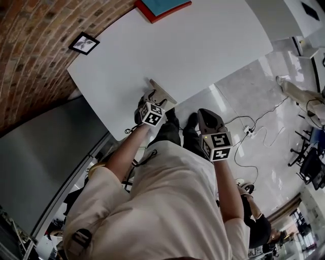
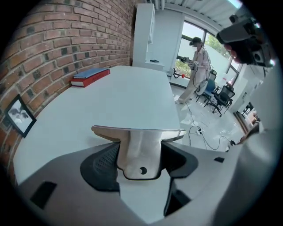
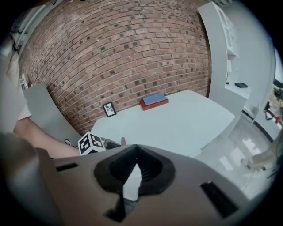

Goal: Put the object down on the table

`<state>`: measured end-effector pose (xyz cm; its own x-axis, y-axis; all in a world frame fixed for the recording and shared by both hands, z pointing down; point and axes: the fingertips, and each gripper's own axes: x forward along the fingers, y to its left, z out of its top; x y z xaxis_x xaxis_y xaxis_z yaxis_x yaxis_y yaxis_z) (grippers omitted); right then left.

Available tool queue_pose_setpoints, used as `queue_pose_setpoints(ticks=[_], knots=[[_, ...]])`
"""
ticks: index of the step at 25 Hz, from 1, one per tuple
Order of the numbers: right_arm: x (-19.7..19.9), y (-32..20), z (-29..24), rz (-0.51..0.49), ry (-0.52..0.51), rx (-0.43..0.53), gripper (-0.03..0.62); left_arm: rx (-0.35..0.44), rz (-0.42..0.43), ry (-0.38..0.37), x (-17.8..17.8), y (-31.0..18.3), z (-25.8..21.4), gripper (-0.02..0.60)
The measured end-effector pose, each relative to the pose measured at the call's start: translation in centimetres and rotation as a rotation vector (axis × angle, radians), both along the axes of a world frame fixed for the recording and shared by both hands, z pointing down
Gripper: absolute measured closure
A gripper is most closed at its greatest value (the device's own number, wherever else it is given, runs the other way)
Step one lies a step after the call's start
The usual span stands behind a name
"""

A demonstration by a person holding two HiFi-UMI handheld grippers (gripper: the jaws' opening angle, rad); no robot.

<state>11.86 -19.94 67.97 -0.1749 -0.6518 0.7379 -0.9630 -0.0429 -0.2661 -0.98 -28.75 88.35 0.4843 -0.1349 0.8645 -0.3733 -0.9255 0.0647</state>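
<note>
You are on the putting-down step. Your left gripper [image 2: 140, 152] has its fingers [image 2: 99, 165] clamped on the flat metal piece [image 2: 138, 132]. It is held over the near edge of the white worktop [image 1: 177, 51]. I cannot tell if it touches yet.

Next, I think you should lower it until it rests flat, then open the fingers and lift away.

Your right gripper [image 3: 135, 164] hangs beside the worktop, fingers together, holding nothing.

A red and blue book [image 1: 161, 7] and a small picture frame [image 1: 84, 43] sit by the brick wall [image 1: 30, 56]. Cables [image 1: 256, 133] lie on the shiny floor [image 1: 249, 86].
</note>
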Motion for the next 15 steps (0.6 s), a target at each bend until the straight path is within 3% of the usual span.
queue_pose_setpoints(ticks=[9,15], knots=[[0.5,-1.0,0.4,0.015,-0.001,-0.017,0.591,-0.003,0.029,-0.107,-0.1,-0.7,2.0,0.302],[0.5,-1.8,0.3,0.017,0.004,-0.016,0.592,-0.021,0.034,-0.110,0.1,-0.8,2.3,0.301]])
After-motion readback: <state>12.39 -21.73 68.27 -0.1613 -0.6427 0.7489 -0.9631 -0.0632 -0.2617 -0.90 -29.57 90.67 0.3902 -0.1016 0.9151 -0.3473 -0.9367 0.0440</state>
